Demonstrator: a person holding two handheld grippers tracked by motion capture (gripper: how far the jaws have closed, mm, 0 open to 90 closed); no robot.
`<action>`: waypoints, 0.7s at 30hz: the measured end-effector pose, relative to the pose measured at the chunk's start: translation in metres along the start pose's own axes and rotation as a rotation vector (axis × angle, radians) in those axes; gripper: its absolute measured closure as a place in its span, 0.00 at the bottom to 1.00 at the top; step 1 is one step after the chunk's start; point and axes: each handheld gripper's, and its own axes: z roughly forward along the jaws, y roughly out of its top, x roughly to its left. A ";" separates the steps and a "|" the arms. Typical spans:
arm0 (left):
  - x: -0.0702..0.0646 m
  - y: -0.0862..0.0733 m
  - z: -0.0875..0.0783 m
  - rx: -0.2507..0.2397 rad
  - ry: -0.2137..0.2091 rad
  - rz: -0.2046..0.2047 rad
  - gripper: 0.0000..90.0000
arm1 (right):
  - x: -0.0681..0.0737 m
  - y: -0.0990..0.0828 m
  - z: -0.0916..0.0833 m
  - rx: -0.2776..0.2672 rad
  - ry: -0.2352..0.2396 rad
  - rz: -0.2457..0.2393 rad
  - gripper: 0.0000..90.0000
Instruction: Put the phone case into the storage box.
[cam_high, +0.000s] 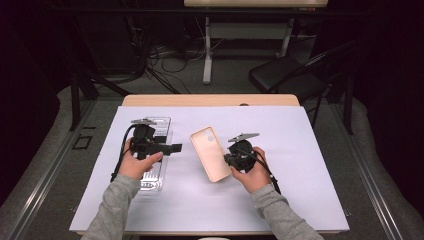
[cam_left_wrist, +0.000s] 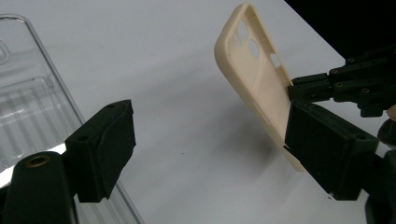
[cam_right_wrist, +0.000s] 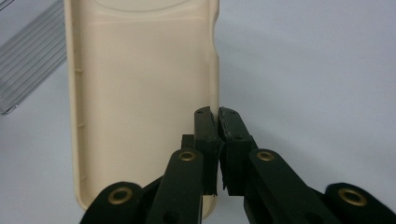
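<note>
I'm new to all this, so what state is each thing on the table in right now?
Phone case: cream, open side up, one long edge pinched, tilted off the sheet.
Right gripper: shut on the case's side wall.
Left gripper: jaws open, nothing between them.
Clear plastic tray: lying flat under the left gripper, untouched.
White sheet: flat over the table.

Grey knit sleeves (cam_high: 116, 206) to the wrists, matte black two-jaw left gripper (cam_high: 172, 148) and right gripper (cam_high: 228, 159) with brass-coloured pivot screws (cam_right_wrist: 187, 156), grey three-cornered top plates (cam_high: 243, 136), black trailing cables (cam_high: 121, 150).
</note>
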 end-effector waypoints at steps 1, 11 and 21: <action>-0.001 0.000 0.001 0.004 -0.003 0.005 0.19 | 0.000 0.000 0.000 0.000 0.000 0.002 0.97; -0.015 -0.004 0.017 0.029 -0.048 0.042 0.28 | 0.003 0.000 -0.002 -0.012 0.003 0.001 0.97; -0.025 -0.009 0.033 0.077 -0.068 0.047 0.33 | 0.004 0.000 -0.003 -0.021 0.004 -0.003 0.97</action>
